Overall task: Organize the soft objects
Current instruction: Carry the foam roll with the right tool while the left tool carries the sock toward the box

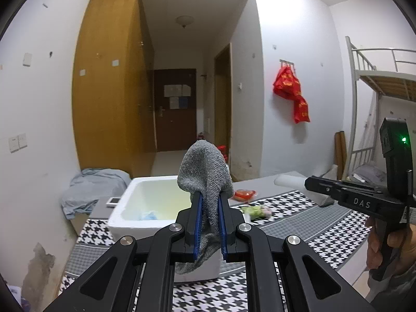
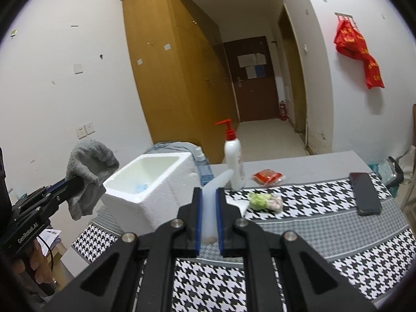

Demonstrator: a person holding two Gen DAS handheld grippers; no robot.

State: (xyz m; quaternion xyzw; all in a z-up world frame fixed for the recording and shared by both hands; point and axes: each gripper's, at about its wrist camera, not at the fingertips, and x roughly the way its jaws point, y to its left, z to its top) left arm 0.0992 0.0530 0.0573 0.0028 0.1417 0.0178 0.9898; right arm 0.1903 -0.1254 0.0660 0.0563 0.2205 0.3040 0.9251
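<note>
Left gripper (image 1: 210, 195) is clenched on a grey knit sock (image 1: 205, 174). The sock bunches up above the blue pads and a tail of it hangs down below them. In the right wrist view the same left gripper (image 2: 78, 182) holds the sock (image 2: 88, 166) in the air, left of the white foam box (image 2: 156, 189) and a bit above its rim, not over the opening.

Right gripper (image 2: 208, 195) is clamped on a white foam piece (image 2: 213, 195), which sticks up and forward between the fingers, tilted. From the left wrist view the right gripper (image 1: 309, 182) comes in from the right, a hand (image 1: 387, 244) on its handle, with the foam piece (image 1: 288, 179) at its tip.

The foam box sits on a black-and-white houndstooth cloth (image 2: 312, 234) covering the table. Something light blue (image 2: 141, 187) lies inside the box, too small to tell what. Just behind the box is a clear water bottle (image 2: 204, 169); beside it a white pump bottle (image 2: 234, 161) with a red pump, upright. On the cloth: a red packet (image 2: 267, 176), a small green-and-pink soft thing (image 2: 265, 200) and a black phone (image 2: 365, 193) lying flat, well apart from the box. A crumpled blue-grey cloth (image 1: 88, 189) lies behind the box by the wall.
</note>
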